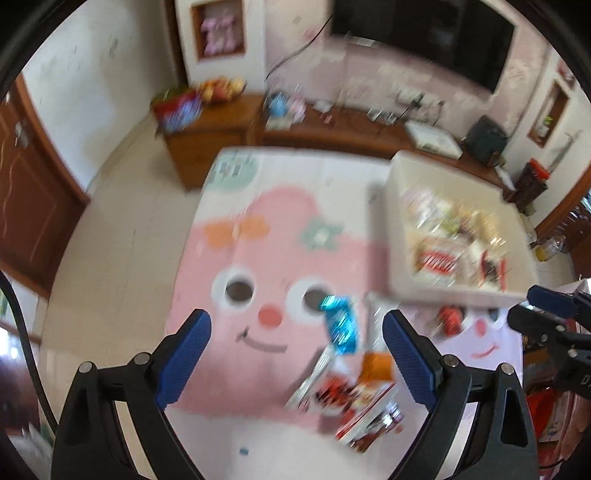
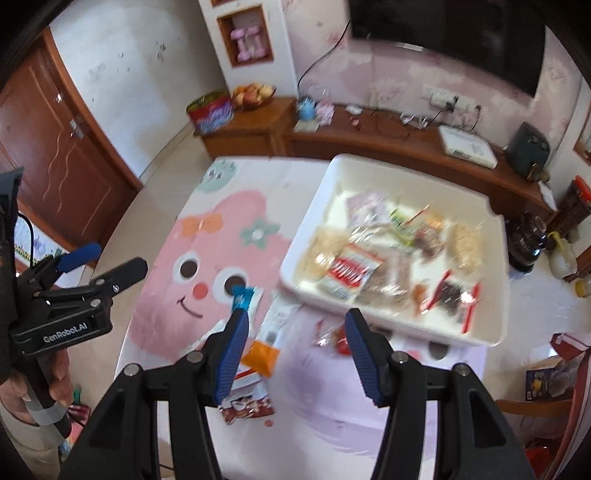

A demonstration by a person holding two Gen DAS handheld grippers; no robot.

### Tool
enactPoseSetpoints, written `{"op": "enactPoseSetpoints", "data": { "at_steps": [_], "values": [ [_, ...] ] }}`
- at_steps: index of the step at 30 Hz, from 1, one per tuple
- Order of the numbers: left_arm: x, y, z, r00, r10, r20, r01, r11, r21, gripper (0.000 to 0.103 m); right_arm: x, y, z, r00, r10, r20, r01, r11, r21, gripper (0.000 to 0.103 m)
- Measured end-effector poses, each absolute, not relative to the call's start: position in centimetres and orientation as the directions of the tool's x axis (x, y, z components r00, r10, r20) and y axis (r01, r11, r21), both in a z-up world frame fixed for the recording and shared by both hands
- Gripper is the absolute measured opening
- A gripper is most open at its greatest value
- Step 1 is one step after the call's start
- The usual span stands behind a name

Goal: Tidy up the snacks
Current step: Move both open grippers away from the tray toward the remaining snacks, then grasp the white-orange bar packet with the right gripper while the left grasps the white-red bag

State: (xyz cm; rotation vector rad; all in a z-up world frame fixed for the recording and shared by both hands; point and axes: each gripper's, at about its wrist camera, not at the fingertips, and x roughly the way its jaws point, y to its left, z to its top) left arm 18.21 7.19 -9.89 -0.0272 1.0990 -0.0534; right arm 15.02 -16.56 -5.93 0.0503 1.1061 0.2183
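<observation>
Loose snack packets lie on the pink cartoon tablecloth: a blue foil packet, an orange packet, a red-and-white pile and a small red candy. A white tray at the right holds several packets. My left gripper hovers open above the blue packet and the pile, holding nothing; it also shows at the left of the right wrist view. My right gripper is open and empty over the cloth between the orange packet and the red candy, just in front of the tray.
A hand holds the left gripper's handle. Behind the table runs a wooden cabinet with a fruit bowl, a red tin and a white box. A TV hangs above. A brown door stands at the left.
</observation>
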Motion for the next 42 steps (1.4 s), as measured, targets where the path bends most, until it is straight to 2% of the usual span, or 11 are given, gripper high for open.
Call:
{"op": "enactPoseSetpoints", "data": {
  "at_steps": [7,13,20,24,31,34,42],
  "values": [
    [16.6,8.5,-18.7,0.238,-0.121,-0.964,-0.061,0.988,-0.139,0.093,16.0,-13.7,-12.2,0.309,0.234,-0.922,-0.115,0.971,0.209,0.055],
    [15.4,6.9,-22.6,0.173,-0.155,-0.973,-0.077,0.982,-0.170,0.093,17.9,-12.1,-17.4,0.228,0.247,-0.942,-0.045,0.969,0.243,0.055],
    [15.5,6.5,-23.5,0.158,-0.240,-0.958,-0.123,0.958,-0.261,0.093,20.2,-10.6,-22.4,0.144,0.187,-0.972,0.010,0.982,0.190,0.051],
    [15.4,6.4,-23.8,0.144,-0.267,-0.953,-0.145,0.947,-0.288,0.094,20.6,-9.7,-24.9,0.086,0.132,-0.988,-0.009,0.991,0.131,0.042],
    [15.9,6.4,-24.2,0.110,-0.301,-0.947,-0.172,0.933,-0.317,0.093,20.3,-9.1,-25.2,0.088,0.096,-0.991,-0.056,0.994,0.092,0.036],
    [15.9,6.0,-24.1,0.111,-0.300,-0.948,-0.151,0.937,-0.314,0.094,19.9,-9.9,-25.0,0.081,0.095,-0.992,-0.048,0.995,0.091,0.033],
    [16.1,3.4,-24.4,0.126,-0.307,-0.943,-0.032,0.949,-0.313,0.094,18.0,-14.3,-24.3,0.053,0.146,-0.988,0.054,0.987,0.149,0.032]
  ]
}}
